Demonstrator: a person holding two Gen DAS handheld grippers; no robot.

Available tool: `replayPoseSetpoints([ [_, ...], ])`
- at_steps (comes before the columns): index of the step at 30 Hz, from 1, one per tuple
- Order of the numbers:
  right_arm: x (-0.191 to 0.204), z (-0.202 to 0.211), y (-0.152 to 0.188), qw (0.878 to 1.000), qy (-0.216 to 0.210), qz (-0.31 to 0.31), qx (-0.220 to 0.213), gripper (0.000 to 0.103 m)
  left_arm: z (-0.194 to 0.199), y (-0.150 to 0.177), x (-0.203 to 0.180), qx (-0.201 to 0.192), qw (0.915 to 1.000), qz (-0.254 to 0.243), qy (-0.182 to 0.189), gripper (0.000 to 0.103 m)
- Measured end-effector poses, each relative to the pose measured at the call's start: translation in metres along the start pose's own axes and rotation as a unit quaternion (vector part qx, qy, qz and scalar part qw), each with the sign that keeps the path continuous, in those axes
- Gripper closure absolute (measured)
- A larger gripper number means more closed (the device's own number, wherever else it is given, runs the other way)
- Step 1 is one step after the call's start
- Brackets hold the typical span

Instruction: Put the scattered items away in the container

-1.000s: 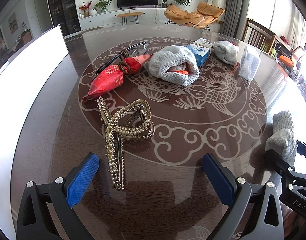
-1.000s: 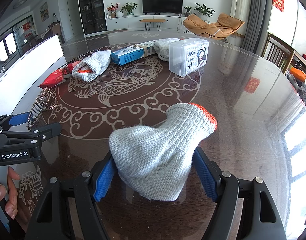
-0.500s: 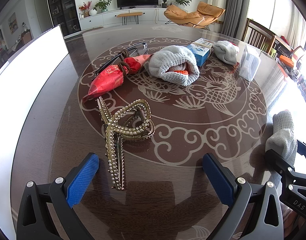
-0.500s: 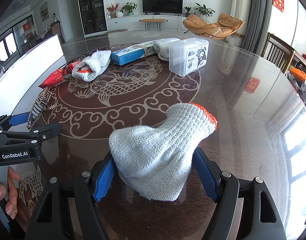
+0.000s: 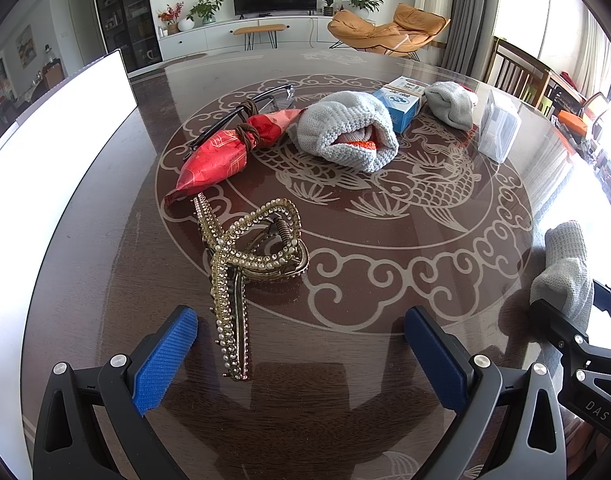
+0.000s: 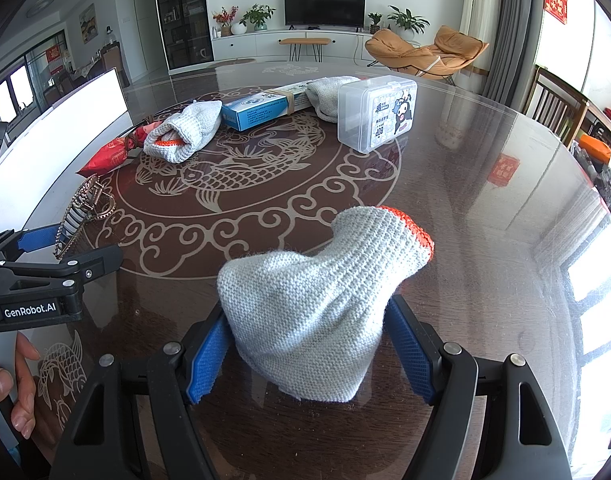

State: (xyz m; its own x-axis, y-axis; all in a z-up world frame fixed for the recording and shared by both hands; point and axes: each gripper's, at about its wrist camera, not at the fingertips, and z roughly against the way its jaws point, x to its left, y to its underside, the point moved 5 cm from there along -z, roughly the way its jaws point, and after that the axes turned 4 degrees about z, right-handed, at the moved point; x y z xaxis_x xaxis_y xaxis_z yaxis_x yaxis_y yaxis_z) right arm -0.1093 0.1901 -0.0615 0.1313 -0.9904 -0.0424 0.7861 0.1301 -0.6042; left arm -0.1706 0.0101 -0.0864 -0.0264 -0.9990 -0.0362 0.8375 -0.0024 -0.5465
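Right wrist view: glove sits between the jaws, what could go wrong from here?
1. The right gripper stands wide around the bunched knit glove; closing may pinch only loose fabric and let it slip or drag on the glass table.
2. The left gripper hangs open close beside it, so the two could collide.
3. The beaded hair claw lies just ahead of the left fingers and may get knocked.

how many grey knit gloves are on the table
3: one glove between the right gripper's pads, one rolled glove beside the red packet, one behind the blue box.
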Motion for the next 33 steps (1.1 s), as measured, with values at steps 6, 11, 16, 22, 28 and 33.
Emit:
replayPoseSetpoints([
  [6,0.0,0.0,0.0,1.0,0.0,0.0,0.0,0.027,0.001,0.0,0.0,0.004,0.9999,-0.01,0.009,0.0],
  [11,0.0,0.0,0.0,1.0,0.0,0.0,0.0,0.027,0.009,0.002,0.008,0.0,0.9976,-0.029,0.063,0.0],
  [16,0.0,0.0,0.0,1.0,0.0,0.0,0.0,0.027,0.004,-0.004,0.005,0.01,0.9982,-0.036,0.046,0.0],
  [22,0.0,0.0,0.0,1.0,0.0,0.0,0.0,0.027,-0.005,-0.009,0.001,0.007,0.9991,-0.035,0.022,0.0],
  [28,0.0,-0.001,0.0,1.0,0.0,0.0,0.0,0.027,-0.005,-0.009,0.002,0.003,0.999,-0.037,0.025,0.0],
  [33,0.0,0.0,0.0,1.0,0.0,0.0,0.0,0.027,-0.005,-0.008,0.003,0.001,0.9991,-0.036,0.024,0.0],
])
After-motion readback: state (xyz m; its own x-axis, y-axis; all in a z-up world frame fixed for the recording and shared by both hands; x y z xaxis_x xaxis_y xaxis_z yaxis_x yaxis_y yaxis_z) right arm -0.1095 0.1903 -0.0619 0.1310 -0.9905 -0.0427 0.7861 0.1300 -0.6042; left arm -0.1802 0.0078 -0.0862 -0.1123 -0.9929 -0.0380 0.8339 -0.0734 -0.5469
